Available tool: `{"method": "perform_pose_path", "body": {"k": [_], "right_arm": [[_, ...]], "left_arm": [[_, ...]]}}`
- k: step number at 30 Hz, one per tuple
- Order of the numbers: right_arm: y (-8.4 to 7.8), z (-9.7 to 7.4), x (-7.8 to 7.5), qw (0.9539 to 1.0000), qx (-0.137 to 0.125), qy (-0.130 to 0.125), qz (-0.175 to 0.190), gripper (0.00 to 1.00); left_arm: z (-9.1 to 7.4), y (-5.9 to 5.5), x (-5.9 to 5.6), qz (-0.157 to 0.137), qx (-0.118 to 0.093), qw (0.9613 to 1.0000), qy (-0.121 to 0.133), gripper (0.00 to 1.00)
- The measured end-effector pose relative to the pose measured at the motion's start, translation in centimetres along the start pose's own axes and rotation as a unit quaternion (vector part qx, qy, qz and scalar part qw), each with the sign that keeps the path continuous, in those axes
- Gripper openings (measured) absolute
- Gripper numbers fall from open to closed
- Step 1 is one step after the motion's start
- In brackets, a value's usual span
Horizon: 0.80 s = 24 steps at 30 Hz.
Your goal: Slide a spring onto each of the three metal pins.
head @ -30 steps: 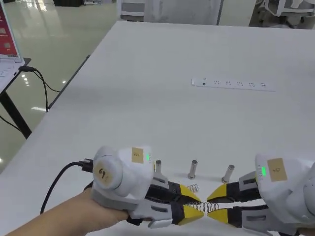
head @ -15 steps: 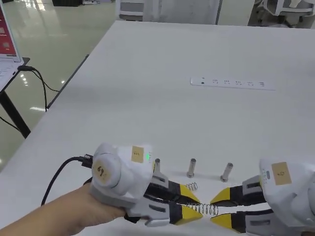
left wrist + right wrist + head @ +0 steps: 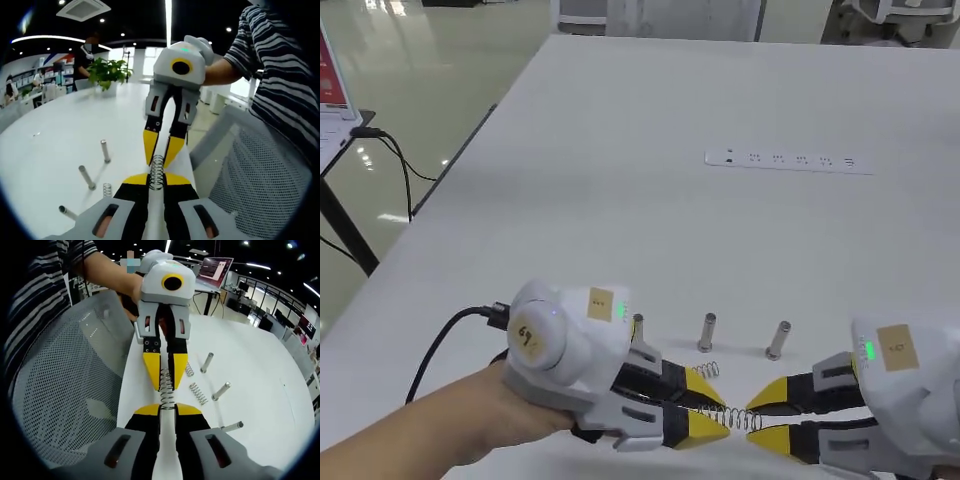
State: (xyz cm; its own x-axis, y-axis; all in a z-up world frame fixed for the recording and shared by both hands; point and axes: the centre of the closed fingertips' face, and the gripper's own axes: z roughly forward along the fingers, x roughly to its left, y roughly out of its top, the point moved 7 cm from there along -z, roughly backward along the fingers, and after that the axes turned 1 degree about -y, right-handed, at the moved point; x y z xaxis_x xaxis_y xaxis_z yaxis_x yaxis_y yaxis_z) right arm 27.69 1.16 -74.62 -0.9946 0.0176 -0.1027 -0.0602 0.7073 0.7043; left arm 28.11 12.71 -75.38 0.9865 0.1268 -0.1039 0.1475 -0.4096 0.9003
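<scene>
My left tool (image 3: pixel 720 419) and right tool (image 3: pixel 757 420) both seemed clamped on one spring (image 3: pixel 738 417). A slip could have flung it away.

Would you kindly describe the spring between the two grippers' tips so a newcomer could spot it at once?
On the white table, find the three metal pins near its front edge. In front of them the left gripper and right gripper meet tip to tip. The spring runs between their yellow jaws, unlike the loose spring lying beside the pins.
</scene>
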Motion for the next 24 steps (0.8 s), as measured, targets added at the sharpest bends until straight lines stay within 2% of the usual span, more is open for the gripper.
{"method": "perform_pose_path", "body": {"k": [7,24], "right_arm": [[0.4,-0.3,-0.2,0.9998,0.0,-0.01,-0.016,0.07],[2.4,-1.3,-0.4,0.999,-0.024,-0.001,-0.037,0.07]], "left_arm": [[0.1,-0.1,0.2,0.0,0.003,1.0,0.004,0.02],[0.4,-0.5,0.3,0.003,0.011,0.9999,0.004,0.02]]}}
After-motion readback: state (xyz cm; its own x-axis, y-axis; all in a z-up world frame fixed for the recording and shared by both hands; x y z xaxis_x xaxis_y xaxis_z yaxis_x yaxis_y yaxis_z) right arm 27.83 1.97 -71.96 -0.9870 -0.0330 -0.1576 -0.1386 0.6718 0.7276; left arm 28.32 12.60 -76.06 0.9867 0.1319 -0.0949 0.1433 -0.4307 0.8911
